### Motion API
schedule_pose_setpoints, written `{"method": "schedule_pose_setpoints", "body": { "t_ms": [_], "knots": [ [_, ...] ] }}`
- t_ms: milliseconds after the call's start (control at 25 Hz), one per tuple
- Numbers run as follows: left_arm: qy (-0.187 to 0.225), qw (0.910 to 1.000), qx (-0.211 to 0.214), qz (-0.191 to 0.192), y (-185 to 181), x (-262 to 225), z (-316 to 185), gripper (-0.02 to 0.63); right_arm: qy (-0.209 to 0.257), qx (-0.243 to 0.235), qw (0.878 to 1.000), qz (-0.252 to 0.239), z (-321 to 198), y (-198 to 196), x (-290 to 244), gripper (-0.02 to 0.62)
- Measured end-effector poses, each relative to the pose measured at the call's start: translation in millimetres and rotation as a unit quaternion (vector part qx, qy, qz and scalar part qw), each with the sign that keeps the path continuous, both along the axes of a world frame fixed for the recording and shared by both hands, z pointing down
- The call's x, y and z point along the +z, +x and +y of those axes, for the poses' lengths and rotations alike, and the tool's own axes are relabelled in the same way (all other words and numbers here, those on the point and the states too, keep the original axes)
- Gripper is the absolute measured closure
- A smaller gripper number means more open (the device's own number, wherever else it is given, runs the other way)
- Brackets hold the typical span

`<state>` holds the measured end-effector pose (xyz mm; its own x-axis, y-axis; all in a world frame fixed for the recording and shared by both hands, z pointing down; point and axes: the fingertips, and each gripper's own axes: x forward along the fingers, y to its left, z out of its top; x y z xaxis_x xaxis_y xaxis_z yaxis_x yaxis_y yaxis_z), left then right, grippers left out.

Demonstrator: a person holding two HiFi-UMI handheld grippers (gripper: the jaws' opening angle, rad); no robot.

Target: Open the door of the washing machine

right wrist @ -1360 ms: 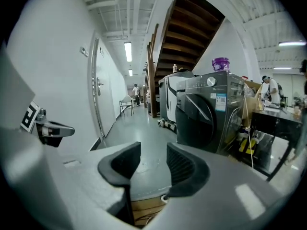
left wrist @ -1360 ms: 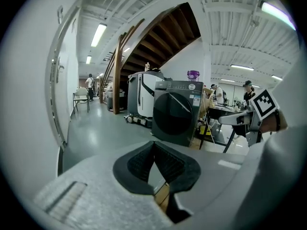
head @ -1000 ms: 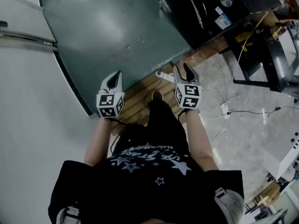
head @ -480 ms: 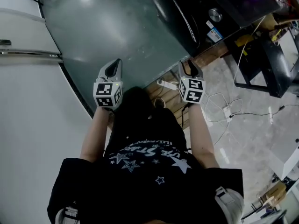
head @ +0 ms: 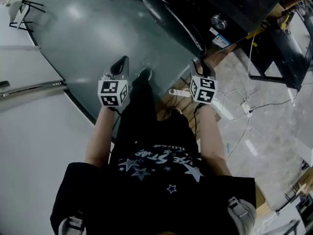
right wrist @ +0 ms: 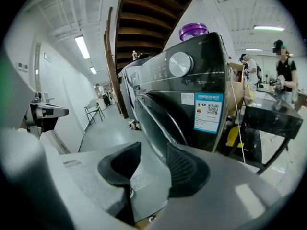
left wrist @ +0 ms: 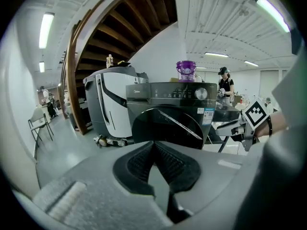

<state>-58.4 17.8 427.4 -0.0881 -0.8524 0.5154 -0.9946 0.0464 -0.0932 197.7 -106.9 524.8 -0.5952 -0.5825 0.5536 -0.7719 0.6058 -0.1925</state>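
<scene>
The dark washing machine (head: 205,9) stands ahead at the top of the head view, its round glass door (head: 171,16) shut. In the left gripper view it faces me, with the door (left wrist: 168,126) below the control knob (left wrist: 201,94). The right gripper view has the door (right wrist: 160,121) close by, under the knob (right wrist: 180,63) and beside a blue label (right wrist: 208,111). My left gripper (head: 120,65) (left wrist: 154,145) is shut and empty, its tips meeting. My right gripper (head: 201,68) (right wrist: 153,164) is open and empty, a short way from the machine's front corner.
A white machine (left wrist: 108,104) stands left of the dark one, and a purple container (left wrist: 186,71) sits on top. A power strip and cables (head: 182,92) lie on the floor by my feet. A black frame table (head: 274,48) is at right. A person (left wrist: 225,85) stands behind.
I have stepped forward: the washing machine has come nearer and lower in the head view, and both grippers have advanced toward it. Neither gripper's state has changed.
</scene>
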Motion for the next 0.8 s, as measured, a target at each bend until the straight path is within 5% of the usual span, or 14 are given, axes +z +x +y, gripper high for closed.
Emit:
{"method": "schedule_pose_setpoints", "body": {
  "t_ms": [200,480,800],
  "knots": [
    [-0.015,0.9969,0.077,0.004,-42,11,-62,0.595,-0.01,0.078,0.997,0.024,-34,-20,14,0.42],
    [-0.058,0.9808,0.185,0.025,-106,31,-135,0.595,-0.001,0.153,0.982,0.108,-84,-29,19,0.42],
    [-0.109,0.9512,0.287,0.035,-96,48,-159,0.595,-0.032,0.197,0.969,0.147,-93,-19,21,0.42]
  ]
}}
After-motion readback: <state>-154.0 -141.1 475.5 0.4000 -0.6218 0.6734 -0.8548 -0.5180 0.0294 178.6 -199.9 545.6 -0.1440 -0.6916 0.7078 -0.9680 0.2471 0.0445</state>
